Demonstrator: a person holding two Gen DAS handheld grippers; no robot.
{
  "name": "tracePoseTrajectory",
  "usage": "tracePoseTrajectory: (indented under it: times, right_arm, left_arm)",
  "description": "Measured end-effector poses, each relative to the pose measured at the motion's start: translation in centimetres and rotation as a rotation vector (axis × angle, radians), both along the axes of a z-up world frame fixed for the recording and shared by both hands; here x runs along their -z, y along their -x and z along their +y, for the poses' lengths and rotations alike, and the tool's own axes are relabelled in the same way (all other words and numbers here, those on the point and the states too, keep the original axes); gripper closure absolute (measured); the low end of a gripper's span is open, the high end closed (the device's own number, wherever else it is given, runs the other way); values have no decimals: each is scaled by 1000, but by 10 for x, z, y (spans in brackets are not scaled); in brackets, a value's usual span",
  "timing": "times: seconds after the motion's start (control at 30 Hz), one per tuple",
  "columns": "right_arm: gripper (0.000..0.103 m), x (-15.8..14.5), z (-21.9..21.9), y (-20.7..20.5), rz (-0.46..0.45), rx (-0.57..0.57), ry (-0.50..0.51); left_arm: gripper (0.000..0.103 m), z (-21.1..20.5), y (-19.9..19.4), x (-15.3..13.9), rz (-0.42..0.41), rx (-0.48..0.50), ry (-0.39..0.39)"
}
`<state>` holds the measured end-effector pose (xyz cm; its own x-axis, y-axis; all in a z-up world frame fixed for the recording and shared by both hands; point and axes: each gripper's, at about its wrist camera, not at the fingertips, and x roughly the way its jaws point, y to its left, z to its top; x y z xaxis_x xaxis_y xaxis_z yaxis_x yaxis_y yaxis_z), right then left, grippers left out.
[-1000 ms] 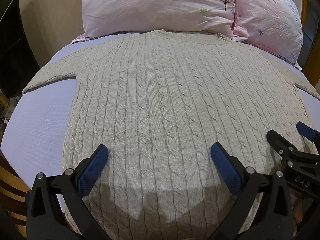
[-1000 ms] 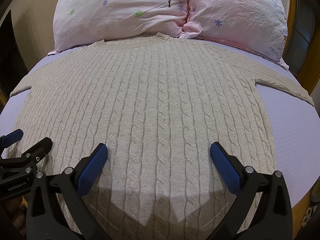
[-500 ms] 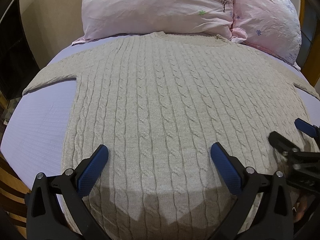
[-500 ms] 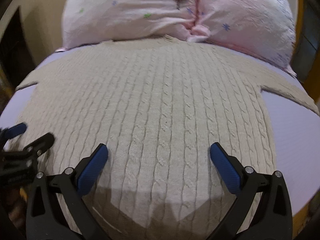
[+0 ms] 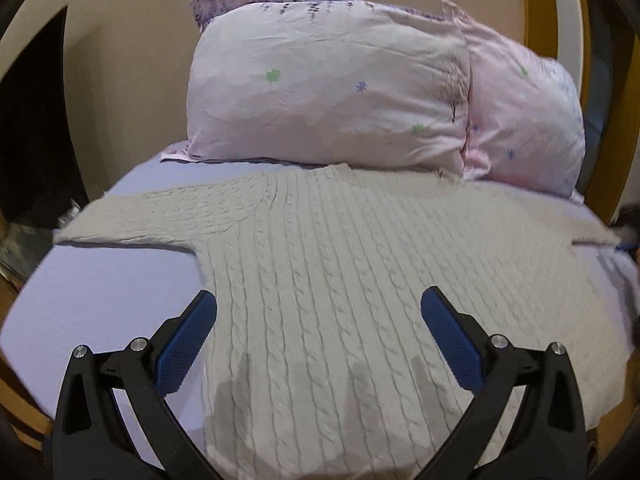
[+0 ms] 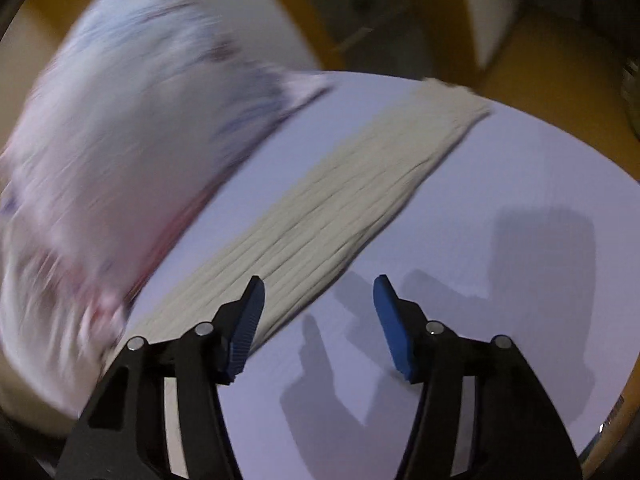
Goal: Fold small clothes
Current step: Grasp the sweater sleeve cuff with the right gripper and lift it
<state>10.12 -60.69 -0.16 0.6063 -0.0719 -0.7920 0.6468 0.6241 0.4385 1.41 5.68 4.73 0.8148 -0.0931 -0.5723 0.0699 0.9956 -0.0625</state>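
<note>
A beige cable-knit sweater lies flat on the lilac bed sheet, neck toward the pillows, sleeves spread to both sides. My left gripper is open and empty, hovering over the sweater's lower left body. In the right wrist view one sleeve runs diagonally up to the right across the sheet. My right gripper is open and empty, over the sleeve's near edge, its left finger above the knit. That view is motion-blurred.
Two pink flowered pillows stand against the wall behind the sweater; one pillow is blurred in the right wrist view. A wooden bed frame rises at the right. The bed's edge drops off at left and front.
My right gripper has swung from the sweater's hem to its right sleeve and has left the left wrist view. My left gripper has tilted up and shifted left, and shows more of the pillows and wall.
</note>
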Motion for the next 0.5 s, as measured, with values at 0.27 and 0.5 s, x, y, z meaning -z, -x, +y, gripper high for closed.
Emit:
tracePoseTrajectory:
  times: [0.27,0.5]
  right_arm:
    - [64,16,-64,-20,-45,173,-74]
    - [94,-41,-20,-38,-207,31,145]
  left_arm:
    - [1,67,-20,-3,-8,-52,225]
    - [1,139,-25,-6,-49,-229,328]
